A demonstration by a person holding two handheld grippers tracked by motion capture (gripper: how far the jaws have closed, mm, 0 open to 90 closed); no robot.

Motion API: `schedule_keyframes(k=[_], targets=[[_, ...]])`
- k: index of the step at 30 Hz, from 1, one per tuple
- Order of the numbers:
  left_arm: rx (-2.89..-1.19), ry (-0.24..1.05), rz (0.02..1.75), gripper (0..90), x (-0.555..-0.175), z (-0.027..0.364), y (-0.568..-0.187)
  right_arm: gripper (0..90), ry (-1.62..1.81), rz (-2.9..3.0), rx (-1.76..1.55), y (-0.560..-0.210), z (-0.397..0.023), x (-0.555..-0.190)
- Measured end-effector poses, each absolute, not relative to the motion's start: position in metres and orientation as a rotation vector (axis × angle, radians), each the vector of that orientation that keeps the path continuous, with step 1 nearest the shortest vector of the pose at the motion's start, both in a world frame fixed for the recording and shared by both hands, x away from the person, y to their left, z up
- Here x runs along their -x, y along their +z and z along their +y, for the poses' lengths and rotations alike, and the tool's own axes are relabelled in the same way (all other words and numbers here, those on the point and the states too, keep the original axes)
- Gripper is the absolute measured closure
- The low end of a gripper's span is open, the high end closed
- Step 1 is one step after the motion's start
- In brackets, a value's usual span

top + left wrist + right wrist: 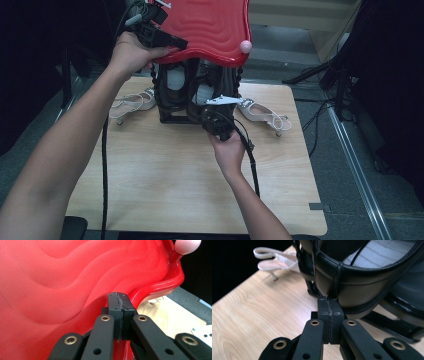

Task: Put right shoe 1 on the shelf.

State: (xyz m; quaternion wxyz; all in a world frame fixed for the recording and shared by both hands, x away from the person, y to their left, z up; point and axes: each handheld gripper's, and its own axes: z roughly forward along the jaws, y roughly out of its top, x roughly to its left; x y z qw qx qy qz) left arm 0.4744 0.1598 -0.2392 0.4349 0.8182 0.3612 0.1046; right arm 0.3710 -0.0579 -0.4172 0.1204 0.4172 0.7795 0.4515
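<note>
Left gripper view: left gripper (pixel 119 302) has its jaws pressed flat together with nothing between them, tips resting against the rim of the red tray (pixel 62 277).
Right gripper: right gripper (pixel 329 306) is likewise clenched on nothing, its tips just under the heel of a black shoe (pixel 362 282).
Red tray position: in the high view the red tray (pixel 210 25) sits on top of a black rack (pixel 172 107), with the left gripper (pixel 177 44) at its near-left edge.
Black shoes: they stand upright inside the rack, directly beyond the right gripper (pixel 212 112).
Pink knob: a small round pink knob (pixel 245 46) sits at the tray's near-right corner.
White sandals: one white sandal (pixel 132 102) lies left of the rack, another (pixel 262 115) to its right.
Surface: a light wooden table (pixel 175 185), grain visible, standing on grey floor; the surroundings are dark.
Materials: the tray is glossy plastic moulded in wavy ridges; the shoe is smooth black leather with stitched seams and a pale ribbed lining.
</note>
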Motion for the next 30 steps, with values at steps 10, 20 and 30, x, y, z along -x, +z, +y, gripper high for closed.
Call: schedule_keyframes(k=[10, 20, 30], targets=[[-2.044, 0.259, 0.895, 90.0, -0.475, 0.160, -0.239, 90.0, 1.297, 2.213, -1.239, -0.410, -0.060, -0.382], [-2.044, 0.259, 0.892, 90.0, -0.475, 0.160, -0.239, 90.0, 1.236, 2.168, -1.279, -0.402, -0.075, -0.399], [-2.044, 0.258, 0.893, 90.0, -0.475, 0.160, -0.239, 90.0, 1.196, 2.132, -1.331, -0.400, -0.092, -0.412]])
